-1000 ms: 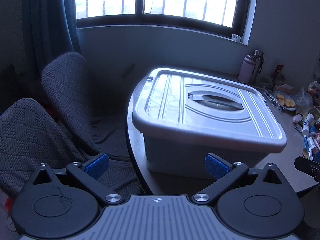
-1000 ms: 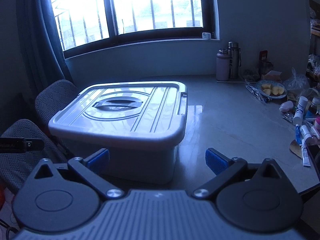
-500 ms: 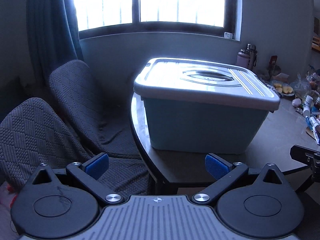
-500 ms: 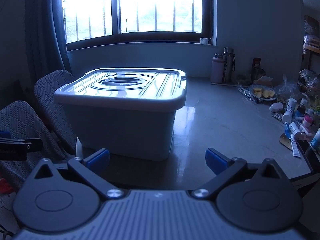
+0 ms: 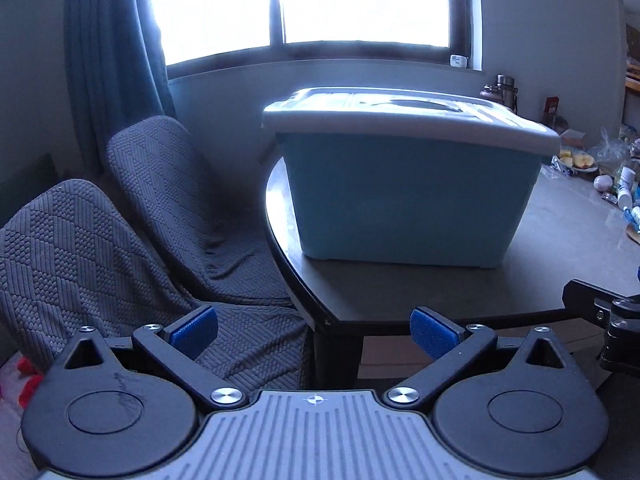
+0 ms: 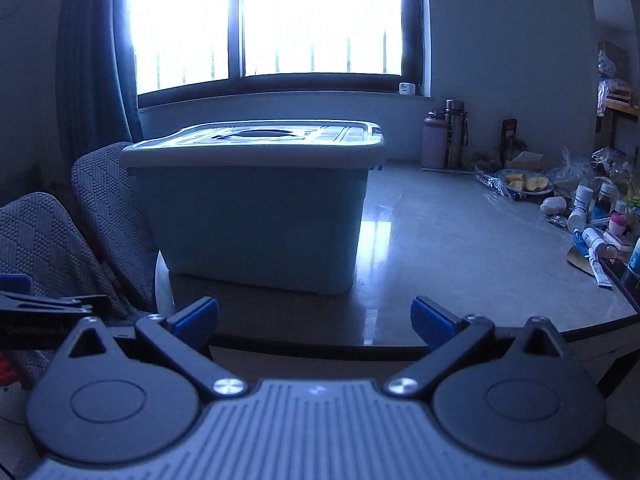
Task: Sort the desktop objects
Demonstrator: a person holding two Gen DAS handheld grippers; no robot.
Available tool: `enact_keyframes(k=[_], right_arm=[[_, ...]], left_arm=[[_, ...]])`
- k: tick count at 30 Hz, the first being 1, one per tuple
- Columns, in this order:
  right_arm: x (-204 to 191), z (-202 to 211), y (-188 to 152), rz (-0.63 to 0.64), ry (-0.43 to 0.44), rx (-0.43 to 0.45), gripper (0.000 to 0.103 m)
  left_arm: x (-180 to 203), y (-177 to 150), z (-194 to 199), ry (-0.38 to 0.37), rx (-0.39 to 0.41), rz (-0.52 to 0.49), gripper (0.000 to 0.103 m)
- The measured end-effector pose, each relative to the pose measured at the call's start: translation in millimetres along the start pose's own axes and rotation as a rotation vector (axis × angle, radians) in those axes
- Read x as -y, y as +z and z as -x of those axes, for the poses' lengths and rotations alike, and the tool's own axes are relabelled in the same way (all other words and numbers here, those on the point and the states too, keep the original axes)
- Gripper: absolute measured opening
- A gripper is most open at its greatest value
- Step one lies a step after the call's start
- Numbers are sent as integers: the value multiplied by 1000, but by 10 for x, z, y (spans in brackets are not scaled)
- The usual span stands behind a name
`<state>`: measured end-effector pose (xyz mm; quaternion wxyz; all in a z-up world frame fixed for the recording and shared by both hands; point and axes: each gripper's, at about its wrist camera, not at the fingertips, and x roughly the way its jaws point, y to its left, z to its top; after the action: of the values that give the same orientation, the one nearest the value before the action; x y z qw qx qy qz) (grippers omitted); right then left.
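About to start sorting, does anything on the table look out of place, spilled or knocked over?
Nothing looks spilled or broken. The blue storage box sits upright with its lid closed. The small bottles and tubes on the table's right side are a loose jumble, several lying flat.

Matte black left tongs (image 5: 314, 326), blue ribbed pads (image 5: 430, 330) at the tips of two angled link arms. Silver screw heads at each link's inner pivot, smaller ones behind the pads. Behind those, two round black housings with raised discs and triangular cut-outs above; faint scratches on the left disc. Between the housings, a grey ribbed plate with a small white crosshair mark. Identical build on the right tongs (image 6: 315, 316): black links, blue pads (image 6: 430, 320), silver screws, grey ribbed plate.
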<state>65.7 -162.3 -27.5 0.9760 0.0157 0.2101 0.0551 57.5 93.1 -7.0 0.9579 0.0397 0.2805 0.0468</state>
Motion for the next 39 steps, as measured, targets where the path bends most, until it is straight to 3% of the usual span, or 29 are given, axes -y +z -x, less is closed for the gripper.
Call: enact_keyframes(k=[12, 16, 22, 39], right_arm=[[-69, -135, -475, -54, 20, -2, 103], [-70, -182, -560, -58, 10, -29, 103], [-70, -194, -571, -41, 12, -29, 103], [-93, -123, -537, -39, 30, 6, 103]], left_arm=[[-15, -390, -267, -23, 25, 20, 103], [65, -495, -323, -23, 36, -20, 103], [165, -576, -332, -30, 43, -67, 103], [145, -510, -308, -53, 41, -23, 103]])
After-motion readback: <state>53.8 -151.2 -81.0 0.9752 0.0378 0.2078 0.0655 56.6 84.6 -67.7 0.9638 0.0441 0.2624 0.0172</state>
